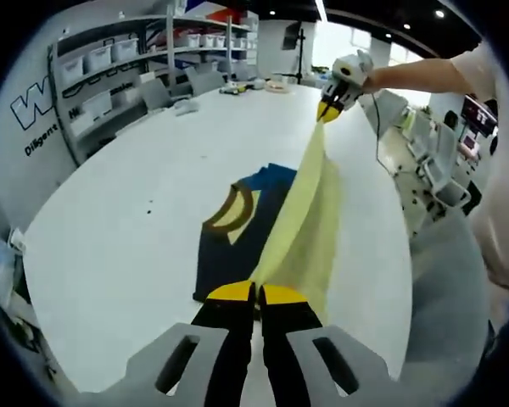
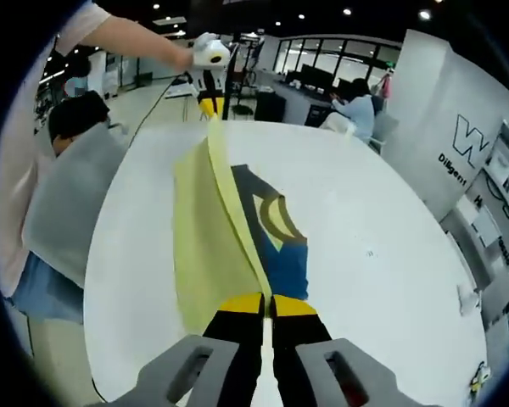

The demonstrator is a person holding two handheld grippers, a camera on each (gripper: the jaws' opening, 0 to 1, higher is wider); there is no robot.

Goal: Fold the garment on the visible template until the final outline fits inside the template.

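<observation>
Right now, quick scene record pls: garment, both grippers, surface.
garment: yellow garment with navy part and a tan collar band, one edge lifted and stretched taut between the two grippers, rest lying on the table
left gripper: shut on garment edge, near end
right gripper: shut on garment edge, opposite end
surface: white table
template: cannot tell
fold state: mid-fold, not flat yet
</observation>
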